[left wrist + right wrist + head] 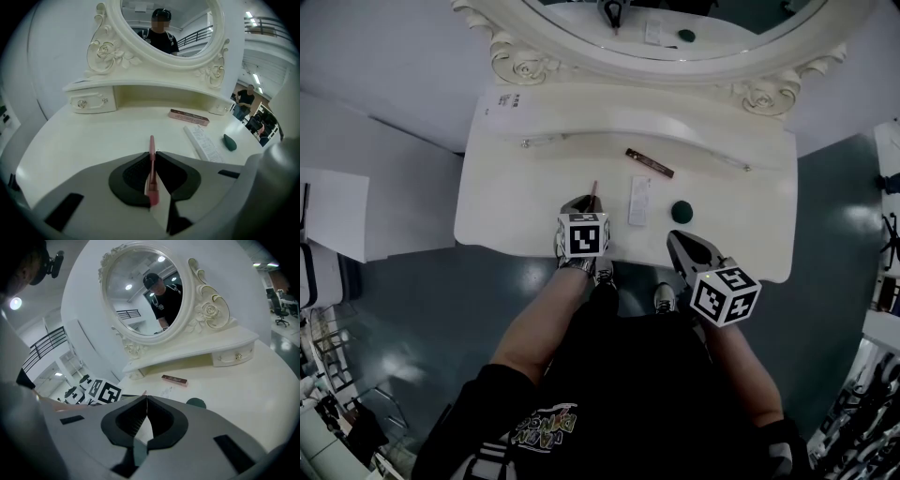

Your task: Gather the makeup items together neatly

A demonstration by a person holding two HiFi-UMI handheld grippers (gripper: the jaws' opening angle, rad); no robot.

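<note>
A thin pink makeup pencil (152,145) is clamped between the pads of my left gripper (153,152), its tip poking out ahead over the cream dressing table (516,202). In the head view the left gripper (581,203) is over the table's front middle, with the pencil (593,190) sticking out beyond it. To its right lie a white flat packet (639,201), a dark green round piece (681,212) and, further back, a slim brown box (650,162). My right gripper (679,242) hovers at the front edge near the green piece (196,403), shut with nothing between its pads (146,398).
An ornate oval mirror (675,37) rises behind a raised shelf with small drawers (91,102) at each end. A printed paper (508,103) lies on the shelf's left. The person's legs are below the front edge. Other people (244,96) stand far off to the right.
</note>
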